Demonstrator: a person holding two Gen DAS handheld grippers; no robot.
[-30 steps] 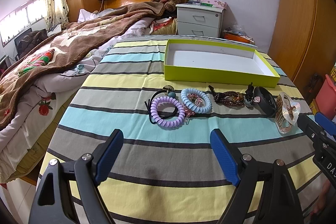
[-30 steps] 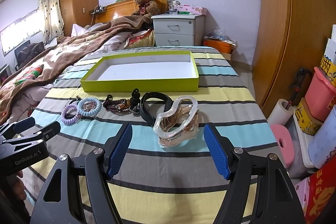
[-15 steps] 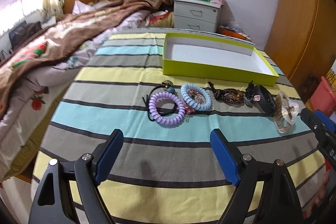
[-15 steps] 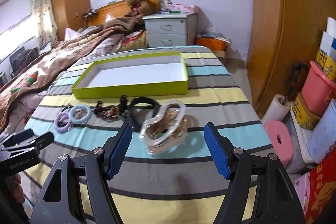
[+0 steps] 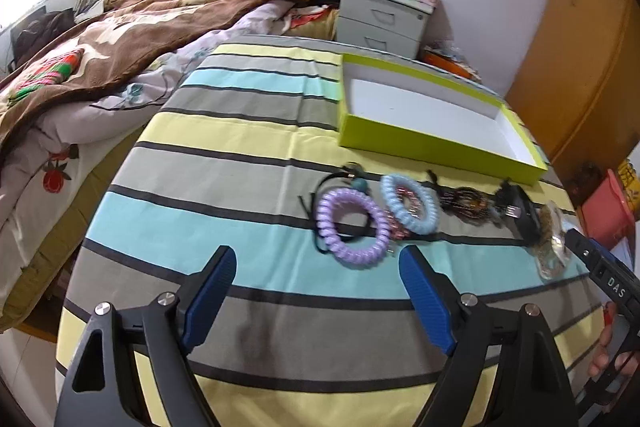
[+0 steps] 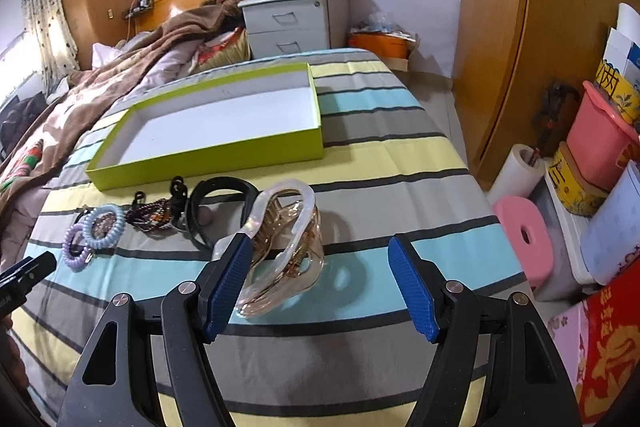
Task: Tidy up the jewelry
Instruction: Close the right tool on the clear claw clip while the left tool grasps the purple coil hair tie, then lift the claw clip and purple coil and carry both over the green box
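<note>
Left wrist view: the left gripper (image 5: pixel 316 279) has its jaws released, empty; the lilac spiral plastic hair tie (image 5: pixel 352 227) lies just ahead, toward the right jaw.

Right wrist view: the right gripper (image 6: pixel 320 275) is spread wide too; the large transparent amber hair claw (image 6: pixel 280 247) sits on the striped worktop (image 6: pixel 380 195) against the left jaw, long axis pointing away, so this hand is nearer; the empty lime-green cardboard tray (image 6: pixel 208 163) waits beyond.

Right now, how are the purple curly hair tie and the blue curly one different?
The purple hair tie is nearer the left gripper; the blue hair tie lies closer to the green box. The purple one lies over a black cord, the blue one over something pinkish. Both are spiral rings lying flat.
</note>
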